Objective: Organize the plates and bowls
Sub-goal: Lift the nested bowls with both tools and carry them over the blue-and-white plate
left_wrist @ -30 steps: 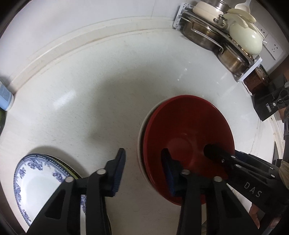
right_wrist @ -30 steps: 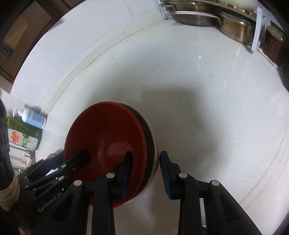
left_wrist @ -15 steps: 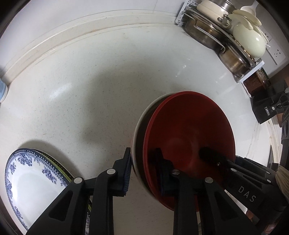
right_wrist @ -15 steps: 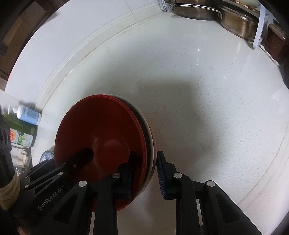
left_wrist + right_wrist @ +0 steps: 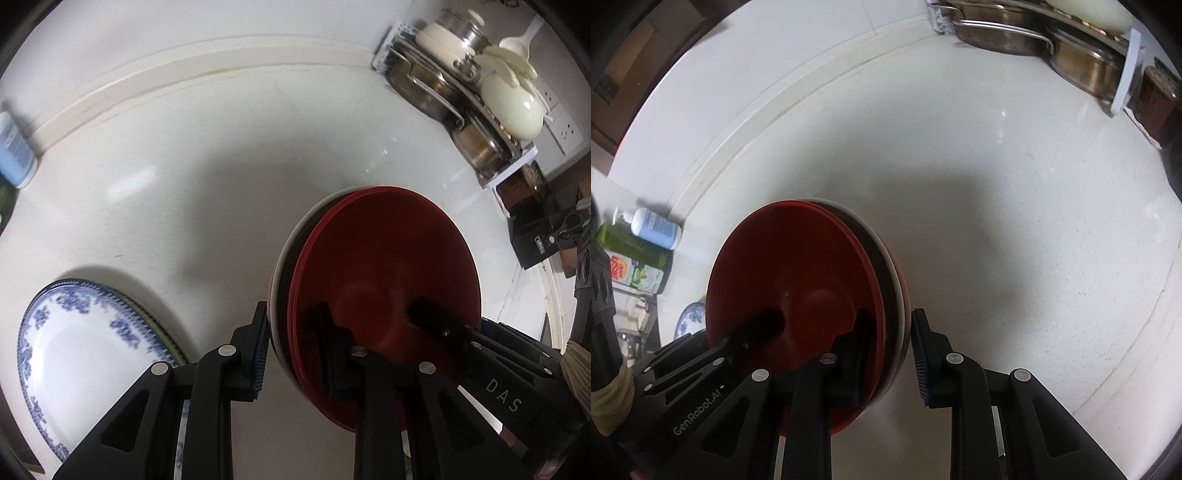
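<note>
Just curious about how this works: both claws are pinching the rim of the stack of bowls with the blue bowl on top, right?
Not quite: the top bowl is red, not blue, as the left wrist view shows. Blue appears only on the patterned plate lying aside. The left claw and right claw do each pinch the stack's rim.

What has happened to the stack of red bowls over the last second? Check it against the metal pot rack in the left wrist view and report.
Cannot tell. The stack of red bowls sits similarly below the metal pot rack; the camera itself shifted.
</note>
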Tool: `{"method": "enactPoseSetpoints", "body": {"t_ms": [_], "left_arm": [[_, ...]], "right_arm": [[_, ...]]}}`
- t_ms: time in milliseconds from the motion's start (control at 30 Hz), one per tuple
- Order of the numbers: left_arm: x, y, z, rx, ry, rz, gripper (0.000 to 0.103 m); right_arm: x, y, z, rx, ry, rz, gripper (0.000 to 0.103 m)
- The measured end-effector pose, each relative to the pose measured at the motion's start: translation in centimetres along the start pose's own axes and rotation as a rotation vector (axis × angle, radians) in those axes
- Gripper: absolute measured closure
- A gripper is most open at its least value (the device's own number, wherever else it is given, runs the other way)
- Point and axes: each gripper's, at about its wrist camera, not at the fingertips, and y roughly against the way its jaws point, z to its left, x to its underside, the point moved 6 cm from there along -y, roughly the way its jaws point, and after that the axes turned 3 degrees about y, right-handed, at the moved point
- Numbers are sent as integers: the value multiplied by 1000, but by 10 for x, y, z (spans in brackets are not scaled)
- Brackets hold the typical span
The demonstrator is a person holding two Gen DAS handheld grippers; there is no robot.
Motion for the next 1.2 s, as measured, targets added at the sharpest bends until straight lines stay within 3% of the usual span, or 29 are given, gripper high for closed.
{"method": "enactPoseSetpoints", "body": {"t_ms": [667, 1200], "left_arm": [[26, 72, 77, -33, 167, -126, 78], [68, 101, 149, -113, 320, -148, 78]], "right_arm": [[11, 34, 94, -57, 231, -62, 79], [45, 17, 166, -142, 384, 4, 79]]}}
